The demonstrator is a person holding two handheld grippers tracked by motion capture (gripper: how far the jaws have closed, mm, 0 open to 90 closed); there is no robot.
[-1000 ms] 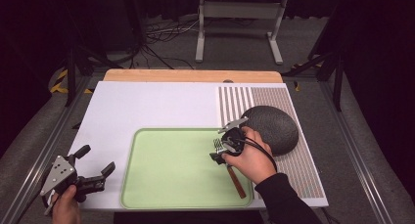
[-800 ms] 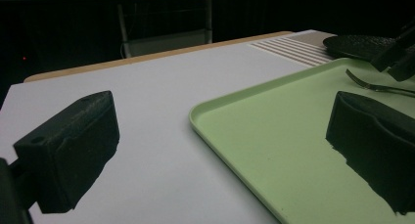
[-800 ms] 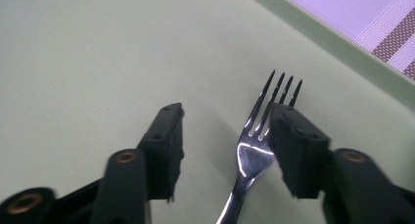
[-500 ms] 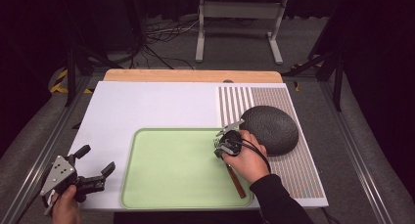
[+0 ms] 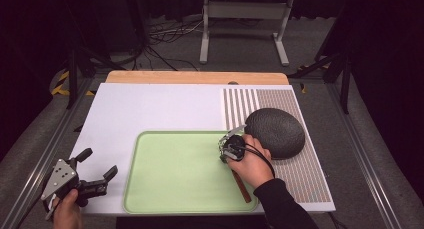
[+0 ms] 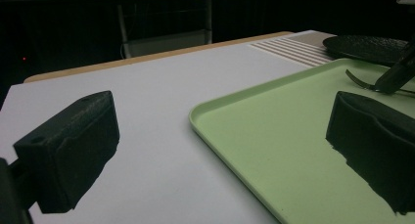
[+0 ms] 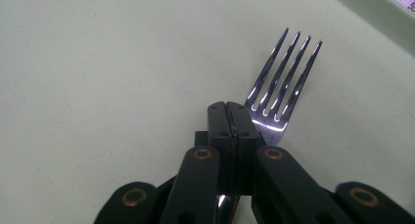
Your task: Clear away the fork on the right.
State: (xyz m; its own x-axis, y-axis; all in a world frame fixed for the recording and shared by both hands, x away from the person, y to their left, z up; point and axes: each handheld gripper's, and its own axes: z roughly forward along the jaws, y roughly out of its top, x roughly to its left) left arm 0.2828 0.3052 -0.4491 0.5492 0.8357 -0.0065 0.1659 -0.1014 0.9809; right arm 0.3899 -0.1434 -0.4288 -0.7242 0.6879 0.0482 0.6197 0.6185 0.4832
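A fork with a brown handle lies on the light green tray. Its tines point away from the jaws in the right gripper view. My right gripper is over the fork's neck at the tray's right side. Its jaws have just been closing and now meet, with the neck passing under and between them. My left gripper hovers open and empty off the tray's front left corner; its two pads stand wide apart. The fork also appears far off in the left gripper view.
A dark textured round plate rests on a striped mat right of the tray. The white board is bare behind the tray, with a wooden strip along its far edge. Metal frame rails run down both sides.
The right gripper's jaws were spread around the fork's neck one second ago and are now closed together. The hand shifted slightly. The left gripper has not moved.
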